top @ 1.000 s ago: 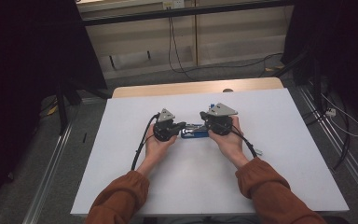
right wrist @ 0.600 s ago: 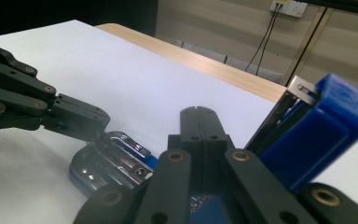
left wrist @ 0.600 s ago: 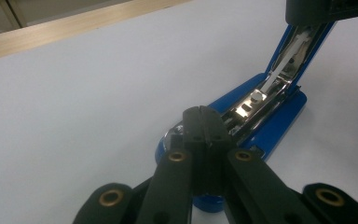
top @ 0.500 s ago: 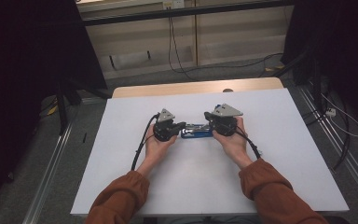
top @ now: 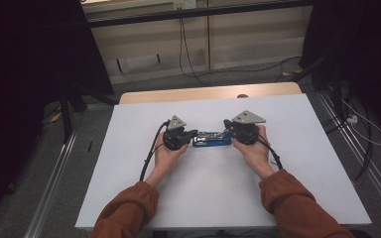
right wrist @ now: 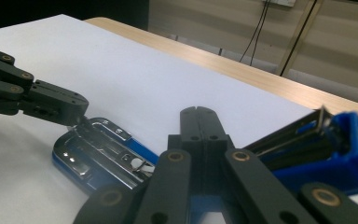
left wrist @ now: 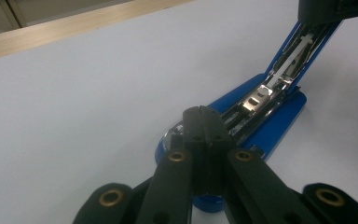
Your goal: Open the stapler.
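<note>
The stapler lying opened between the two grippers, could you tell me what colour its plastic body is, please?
Blue, with silvery metal inside; the blue plastic stapler shows best in the left gripper view.

The stapler (left wrist: 279, 116) has a glossy blue plastic body, and its inner channel and base plate (right wrist: 98, 154) are bright, polished metal. Both the left gripper (left wrist: 203, 114) and the right gripper (right wrist: 198, 116) look like matt black plastic with small brass-coloured pivots. The table (top: 129, 173) has a smooth, matt white top, edged at 12 o'clock by a pale wood strip (top: 208, 92).
</note>
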A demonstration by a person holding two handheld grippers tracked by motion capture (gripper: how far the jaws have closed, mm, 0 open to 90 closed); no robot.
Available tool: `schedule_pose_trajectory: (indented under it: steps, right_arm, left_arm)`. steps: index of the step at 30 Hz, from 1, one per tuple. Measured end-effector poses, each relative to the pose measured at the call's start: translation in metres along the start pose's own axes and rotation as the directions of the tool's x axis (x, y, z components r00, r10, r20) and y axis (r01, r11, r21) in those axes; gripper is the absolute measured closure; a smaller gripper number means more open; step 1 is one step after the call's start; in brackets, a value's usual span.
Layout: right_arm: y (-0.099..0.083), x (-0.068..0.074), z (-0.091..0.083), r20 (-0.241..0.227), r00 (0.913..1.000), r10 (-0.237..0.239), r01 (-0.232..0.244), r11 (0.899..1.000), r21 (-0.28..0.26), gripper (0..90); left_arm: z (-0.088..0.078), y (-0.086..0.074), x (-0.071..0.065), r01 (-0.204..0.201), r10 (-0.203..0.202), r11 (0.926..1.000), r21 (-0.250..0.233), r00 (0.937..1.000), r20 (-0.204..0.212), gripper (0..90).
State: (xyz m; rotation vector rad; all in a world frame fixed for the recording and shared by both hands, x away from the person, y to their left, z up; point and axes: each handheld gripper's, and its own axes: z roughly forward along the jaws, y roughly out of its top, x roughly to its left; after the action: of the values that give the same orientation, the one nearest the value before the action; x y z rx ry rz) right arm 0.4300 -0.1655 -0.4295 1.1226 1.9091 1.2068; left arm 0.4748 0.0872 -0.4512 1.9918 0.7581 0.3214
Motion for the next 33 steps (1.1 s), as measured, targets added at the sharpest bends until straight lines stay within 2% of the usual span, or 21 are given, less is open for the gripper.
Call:
schedule_pose_trajectory:
  steps: [5, 12, 29, 33]
  right_arm:
    - [0.001, -0.003, -0.002, 0.004, 0.9999, -0.012, 0.012, 1.0, -0.001, 90.0]
    - [-0.003, -0.01, -0.005, 0.022, 0.9998, 0.002, -0.002, 1.0, 0.011, 90.0]
    - [-0.002, -0.015, -0.016, 0.018, 0.9992, -0.034, 0.034, 0.999, 0.019, 90.0]
    - [-0.006, -0.018, -0.017, 0.02, 0.9994, -0.028, 0.027, 0.999, 0.027, 90.0]
  left_arm:
    - [0.0, 0.0, -0.001, -0.002, 0.002, 1.0, -0.001, 1.0, -0.004, 90.0]
    - [0.0, 0.0, 0.0, 0.002, -0.002, 1.0, -0.001, 1.0, 0.001, 90.0]
    - [0.0, 0.0, 0.0, 0.007, -0.007, 1.0, 0.003, 1.0, -0.003, 90.0]
    - [0.0, 0.0, 0.0, 0.007, -0.007, 1.0, -0.001, 1.0, 0.0, 90.0]
